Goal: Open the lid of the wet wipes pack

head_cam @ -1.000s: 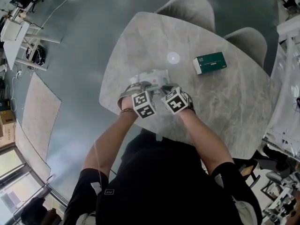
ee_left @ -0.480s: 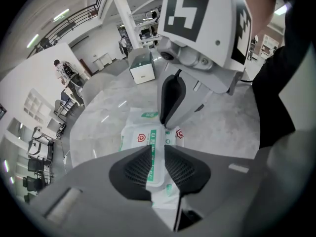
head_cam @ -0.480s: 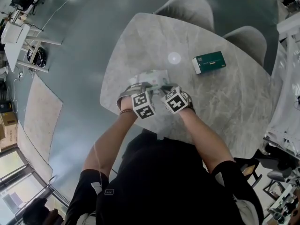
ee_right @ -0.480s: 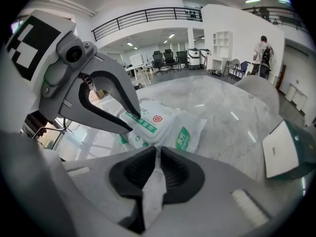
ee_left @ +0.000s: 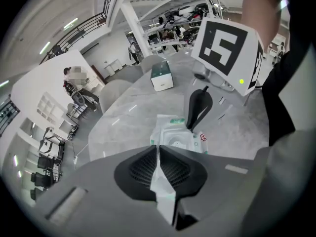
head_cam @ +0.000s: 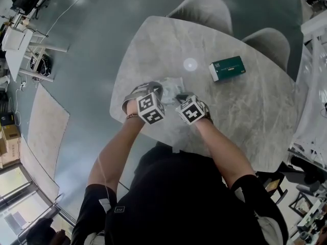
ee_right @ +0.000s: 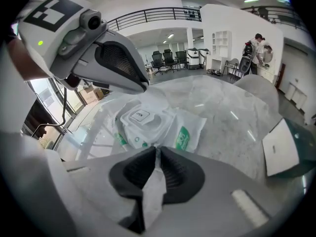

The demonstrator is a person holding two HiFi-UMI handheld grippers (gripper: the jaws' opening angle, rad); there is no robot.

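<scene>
- Marble table (head_cam: 255,116), head view: grey floor around it, two chairs (head_cam: 204,6) at the far side, and a green box (head_cam: 228,68) lying flat, well apart from my grippers.
- Head view: the pack (head_cam: 171,84) sits on the table just beyond both marker cubes. My left gripper (head_cam: 159,89) is at its left end and my right gripper (head_cam: 180,98) at its near right end.
- Left gripper view: my jaws have just been closing and now stand narrow, pinching the pack's white wrapper edge between the pads. The rest of the pack lies ahead on the table. One right jaw reaches down at the pack's far end, and the box is beyond.
- Right gripper view: my jaws are nearly together, clamped on the wrapper edge at this end. The lid (ee_right: 140,117) is on top of the pack with its label facing up. My left gripper hangs over the pack's far end.
</scene>
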